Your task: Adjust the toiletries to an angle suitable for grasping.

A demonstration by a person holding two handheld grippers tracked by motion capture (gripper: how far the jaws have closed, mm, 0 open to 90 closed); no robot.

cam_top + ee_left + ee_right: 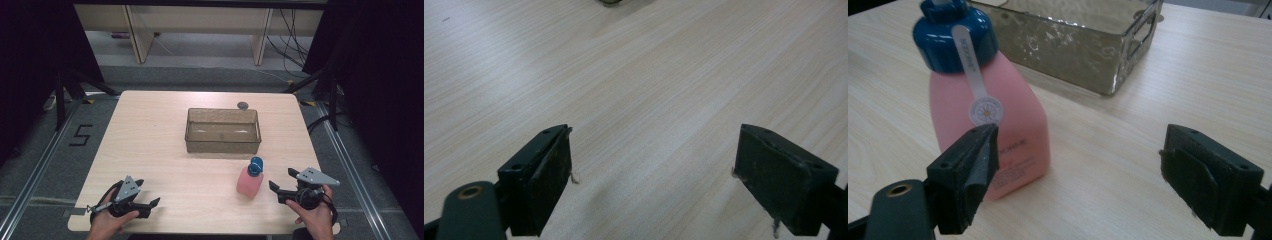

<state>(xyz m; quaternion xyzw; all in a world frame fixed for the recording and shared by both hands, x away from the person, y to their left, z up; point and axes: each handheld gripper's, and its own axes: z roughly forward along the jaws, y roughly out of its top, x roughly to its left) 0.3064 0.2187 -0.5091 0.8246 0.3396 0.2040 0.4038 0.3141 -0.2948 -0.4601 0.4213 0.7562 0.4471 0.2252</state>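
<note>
Table (150, 130) of pale wood carries three things in the high view: one clear bin (223, 130), one pink bottle (249, 178) and one small dark disc (243, 105). The bin sits near the middle, somewhat toward the far edge, and holds nothing that can be made out. The disc lies just behind the bin's far right corner. The bottle stands upright between the bin and the near edge, right of the middle, its blue cap (255, 166) on top. The left gripper (148, 196) rests near the near left corner in a hand (106, 220), jaws spread and nothing between them. The right gripper (283, 183) lies near the near right corner in the other hand (315, 212), jaws wide apart, just beside the bottle and not touching it. On the floor left of the table a black "5" (81, 135) is marked.

In the left gripper view the two black jaws stand wide apart over bare tabletop (649, 90), holding nothing.

In the right gripper view the jaws are again wide open and hold nothing. The bottle (993, 110) stands beyond the left jaw, partly hidden by it and outside the gap. A white strip (970, 60) runs from the blue cap (953, 35) down to a round daisy seal (984, 110); the print on the strip and the red lettering low on the bottle are too small to read. Behind the bottle stands the bin (1073, 50), rippled walls clear, a handle slot in its end wall.
</note>
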